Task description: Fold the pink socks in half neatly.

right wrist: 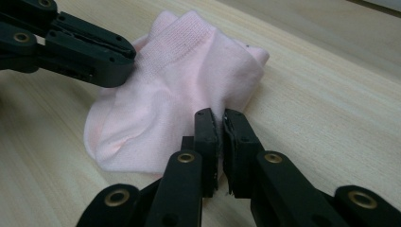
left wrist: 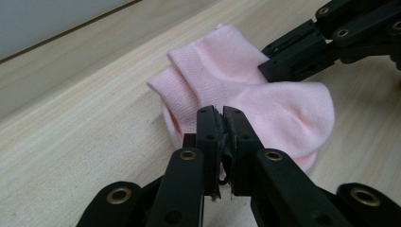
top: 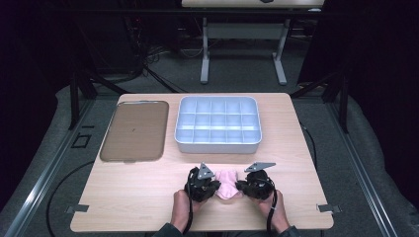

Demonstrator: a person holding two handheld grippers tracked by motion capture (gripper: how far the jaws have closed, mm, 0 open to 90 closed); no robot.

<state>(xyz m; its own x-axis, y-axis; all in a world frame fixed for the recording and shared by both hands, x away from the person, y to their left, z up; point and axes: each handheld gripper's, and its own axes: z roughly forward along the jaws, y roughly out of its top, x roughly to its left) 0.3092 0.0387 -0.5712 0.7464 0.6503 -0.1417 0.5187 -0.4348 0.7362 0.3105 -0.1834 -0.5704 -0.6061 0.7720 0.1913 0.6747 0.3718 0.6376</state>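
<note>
Low in the centre of the frame, both grippers flank a folded pink sock on the worktop. Left gripper and right gripper jaws seem clamped on its edges, probably to fold it. Beyond, upper centre, a compartment tray waits.

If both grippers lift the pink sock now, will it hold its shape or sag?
The pink sock will likely sag: it is soft knit, folded and rumpled between the left gripper and right gripper. Probably light, unlikely to slip.
</note>
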